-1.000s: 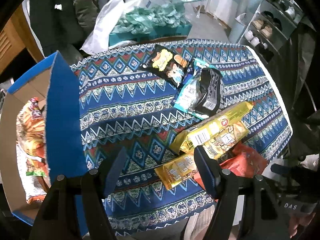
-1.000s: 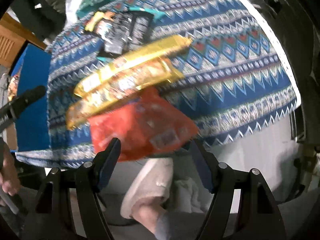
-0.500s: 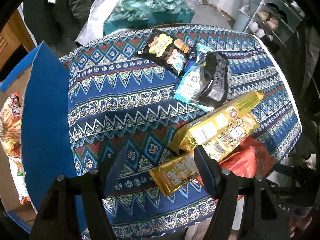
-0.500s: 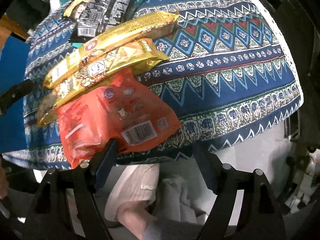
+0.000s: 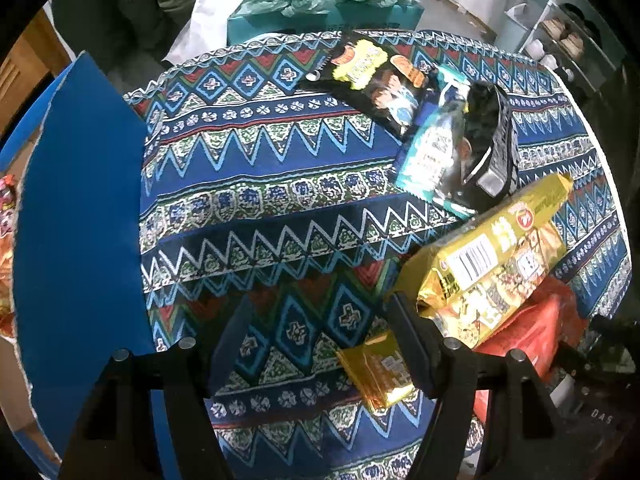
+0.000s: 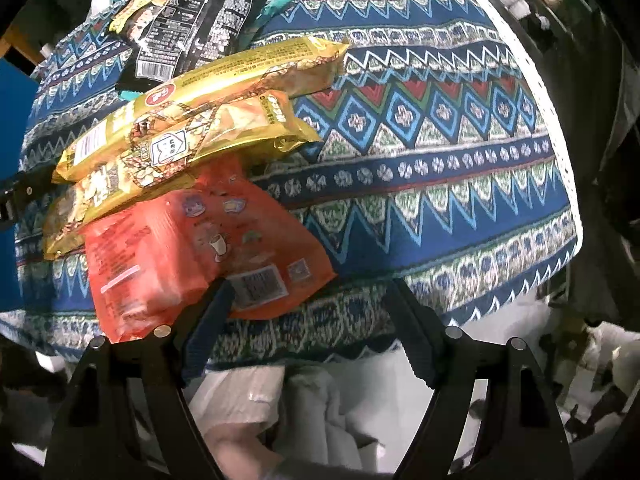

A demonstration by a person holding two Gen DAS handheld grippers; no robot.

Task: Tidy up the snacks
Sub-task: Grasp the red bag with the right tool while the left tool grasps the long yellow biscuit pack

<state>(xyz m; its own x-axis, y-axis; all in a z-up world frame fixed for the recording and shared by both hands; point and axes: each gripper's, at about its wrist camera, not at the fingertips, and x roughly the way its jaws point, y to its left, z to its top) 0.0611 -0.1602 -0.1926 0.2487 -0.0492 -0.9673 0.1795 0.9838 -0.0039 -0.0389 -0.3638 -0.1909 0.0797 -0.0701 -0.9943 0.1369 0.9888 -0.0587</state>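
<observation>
Two long gold snack packets (image 6: 208, 120) lie stacked on the patterned tablecloth (image 6: 440, 160), partly over an orange bag (image 6: 192, 248) at the table's near edge. My right gripper (image 6: 308, 320) hangs open above that edge. Its left finger (image 6: 208, 324) overlaps the orange bag's near corner, and no pad presses on it. In the left wrist view my left gripper (image 5: 320, 340) stands open over bare cloth. The lower gold packet's end (image 5: 376, 372) lies by its right finger (image 5: 408, 340). The gold packets (image 5: 492, 256) and orange bag (image 5: 532, 332) lie to the right.
A black snack bag (image 5: 376, 76), a teal bag (image 5: 428, 152) and a black pouch (image 5: 492, 132) lie at the far side. A blue box flap (image 5: 80, 220) stands on the left. A person's leg (image 6: 240, 440) is below the table edge.
Both grippers have come lower and closer to the table. The left one has neared the gold packets, and the box has slid out to the left. The right jaws stand slightly wider over the orange bag.
</observation>
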